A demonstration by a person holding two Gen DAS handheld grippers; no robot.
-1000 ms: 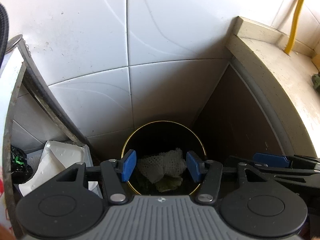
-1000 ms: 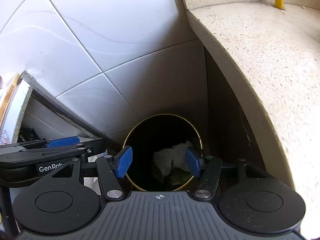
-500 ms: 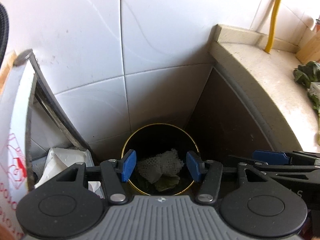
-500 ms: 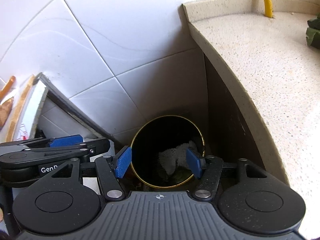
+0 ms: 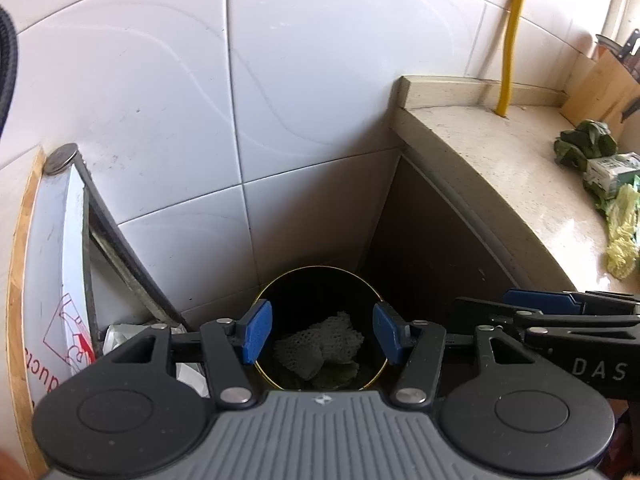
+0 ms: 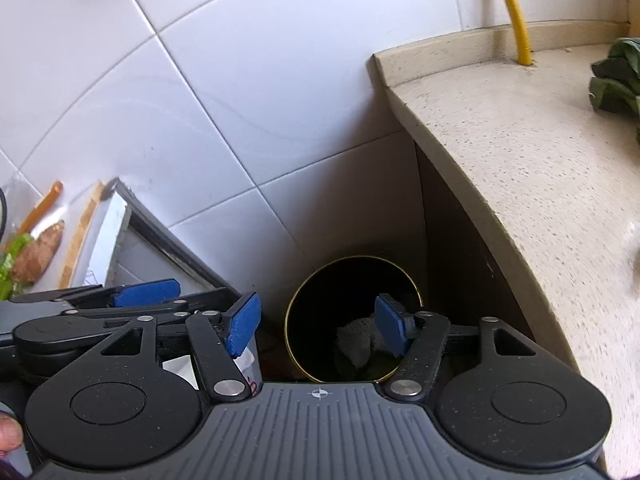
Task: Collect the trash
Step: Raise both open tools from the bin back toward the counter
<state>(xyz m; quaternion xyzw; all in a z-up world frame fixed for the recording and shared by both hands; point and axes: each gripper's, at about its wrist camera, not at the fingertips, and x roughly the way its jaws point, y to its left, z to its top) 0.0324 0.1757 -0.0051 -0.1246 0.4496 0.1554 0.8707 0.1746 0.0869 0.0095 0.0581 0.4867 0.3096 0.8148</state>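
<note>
Left wrist view: both grippers hover empty above a trash bin (image 5: 320, 280) in the tiled corner.
The left gripper (image 5: 322, 338) and right gripper (image 6: 318, 326) are spread wide, side by side. White foam netting (image 5: 320, 346) lies inside the bin with green scraps; leafy greens (image 5: 584, 146) sit far right on the surface (image 5: 500, 168).

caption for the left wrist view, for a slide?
Open left gripper above a gold-rimmed bin holding white mesh trash, beside the counter.
</note>
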